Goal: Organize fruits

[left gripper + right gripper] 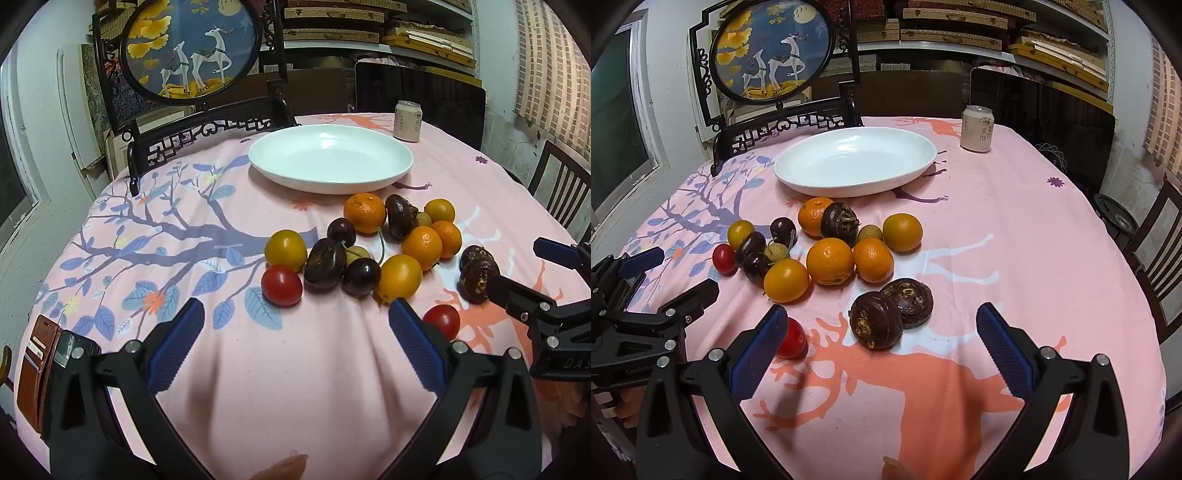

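The fruit (827, 254) lies loose on the pink tablecloth (1015, 266), heaped just near of the empty white plate (798, 173), with nothing moved yet. 2 dark brown bulbs (890, 314) sit touching each other, apart from the heap, nearest the right gripper (881, 336), whose jaws stand wide apart and empty. A red tomato (792, 338) lies just beside its left finger. The left gripper (295, 332) is likewise spread and holds nothing, aimed at the heap's near-left end. A sensible start is probably 1 outlying piece: straddle it squarely, close gently so it does not roll, then carry it to the plate.
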A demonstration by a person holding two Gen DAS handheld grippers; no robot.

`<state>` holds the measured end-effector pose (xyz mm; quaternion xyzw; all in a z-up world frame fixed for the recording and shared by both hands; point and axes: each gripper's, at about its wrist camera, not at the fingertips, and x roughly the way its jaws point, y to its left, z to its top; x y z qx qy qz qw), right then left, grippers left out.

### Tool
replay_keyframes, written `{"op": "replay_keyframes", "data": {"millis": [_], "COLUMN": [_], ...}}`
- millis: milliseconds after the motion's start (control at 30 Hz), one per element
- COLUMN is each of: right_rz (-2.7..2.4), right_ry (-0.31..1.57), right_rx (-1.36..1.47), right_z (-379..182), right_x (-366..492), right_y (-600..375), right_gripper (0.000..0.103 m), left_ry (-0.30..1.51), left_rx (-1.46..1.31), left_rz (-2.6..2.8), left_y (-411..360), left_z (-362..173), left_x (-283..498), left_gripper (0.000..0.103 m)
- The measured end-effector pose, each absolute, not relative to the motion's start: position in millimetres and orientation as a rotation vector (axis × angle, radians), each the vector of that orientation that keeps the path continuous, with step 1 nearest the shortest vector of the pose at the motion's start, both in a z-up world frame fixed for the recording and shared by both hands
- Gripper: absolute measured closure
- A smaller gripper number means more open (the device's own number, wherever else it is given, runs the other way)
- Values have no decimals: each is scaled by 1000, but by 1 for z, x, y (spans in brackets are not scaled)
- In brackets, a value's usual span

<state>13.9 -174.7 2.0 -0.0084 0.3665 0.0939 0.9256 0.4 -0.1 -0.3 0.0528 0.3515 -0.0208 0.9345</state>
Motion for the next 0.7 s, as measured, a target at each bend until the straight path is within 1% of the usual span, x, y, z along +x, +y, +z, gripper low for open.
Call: {"op": "replay_keyframes", "data": {"millis": [700], "right_rz": [193], "right_ry": [758], "right_rx": [-16], "right_z": [2], "right_x": [15], "right_y": [-175], "right_gripper": [1], "left_ry": [733], "left_rx": [110], "left_rz": [-42], "left_y": [1], "left_z": [-7], "left_x": [2], "left_gripper": [2]}}
